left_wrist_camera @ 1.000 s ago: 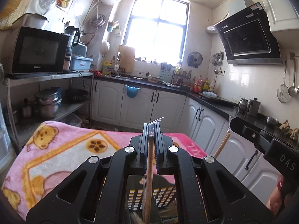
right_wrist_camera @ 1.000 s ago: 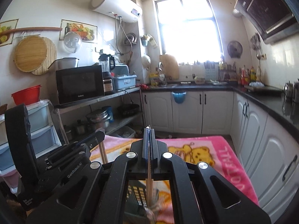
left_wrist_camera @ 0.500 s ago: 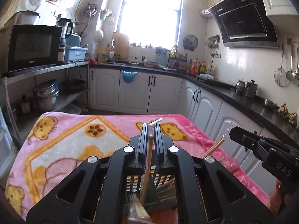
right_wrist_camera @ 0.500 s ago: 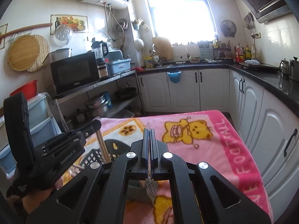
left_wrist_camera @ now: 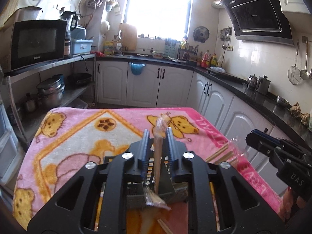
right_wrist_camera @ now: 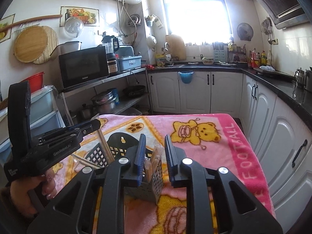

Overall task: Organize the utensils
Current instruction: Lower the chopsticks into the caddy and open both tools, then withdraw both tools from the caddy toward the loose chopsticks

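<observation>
A bright window (right_wrist_camera: pixel 195 13) glares at the far wall above white cabinets (right_wrist_camera: pixel 195 91) and dark counter (left_wrist_camera: pixel 253 89). Left, a microwave (right_wrist_camera: pixel 83 66) sits on metal shelving; right, probably a range hood (left_wrist_camera: pixel 257 15).

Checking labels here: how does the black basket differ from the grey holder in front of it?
The black basket has wide square openings and a back panel with a hanging hole; the grey holder has fine perforations and no such panel. The grey holder stands nearer than the black basket, holding wrapped chopsticks. Both sit on the pink blanket.
</observation>
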Motion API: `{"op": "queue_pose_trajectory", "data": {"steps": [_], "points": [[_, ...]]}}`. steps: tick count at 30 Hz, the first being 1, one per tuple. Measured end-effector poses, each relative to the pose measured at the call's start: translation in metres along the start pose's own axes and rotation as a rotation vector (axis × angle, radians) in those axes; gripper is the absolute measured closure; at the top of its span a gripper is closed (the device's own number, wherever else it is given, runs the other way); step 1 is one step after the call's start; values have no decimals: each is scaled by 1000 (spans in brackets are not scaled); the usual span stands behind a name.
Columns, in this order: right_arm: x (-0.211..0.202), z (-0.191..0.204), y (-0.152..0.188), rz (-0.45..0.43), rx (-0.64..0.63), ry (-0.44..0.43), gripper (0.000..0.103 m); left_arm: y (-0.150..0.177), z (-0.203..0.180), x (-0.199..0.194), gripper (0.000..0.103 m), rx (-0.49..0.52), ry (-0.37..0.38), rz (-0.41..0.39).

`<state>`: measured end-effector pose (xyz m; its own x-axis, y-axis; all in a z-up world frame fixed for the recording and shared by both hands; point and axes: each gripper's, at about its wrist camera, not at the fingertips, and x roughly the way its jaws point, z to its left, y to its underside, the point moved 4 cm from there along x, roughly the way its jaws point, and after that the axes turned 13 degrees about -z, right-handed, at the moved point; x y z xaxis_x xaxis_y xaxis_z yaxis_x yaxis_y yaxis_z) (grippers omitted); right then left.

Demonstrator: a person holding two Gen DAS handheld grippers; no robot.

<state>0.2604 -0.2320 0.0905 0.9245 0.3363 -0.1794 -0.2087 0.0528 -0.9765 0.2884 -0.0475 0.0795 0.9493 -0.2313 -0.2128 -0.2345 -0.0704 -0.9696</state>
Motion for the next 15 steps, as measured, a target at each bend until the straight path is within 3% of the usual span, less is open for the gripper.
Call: {"op": "queue_pose_trajectory", "data": {"steps": [9,15], "points": [[-15,-8,6,20,12,7,74,3,3,-15,74,8,-4,17],[-29,-11,10,18,15,14,66,2,1,-33,55,10,-8,-12]]}}
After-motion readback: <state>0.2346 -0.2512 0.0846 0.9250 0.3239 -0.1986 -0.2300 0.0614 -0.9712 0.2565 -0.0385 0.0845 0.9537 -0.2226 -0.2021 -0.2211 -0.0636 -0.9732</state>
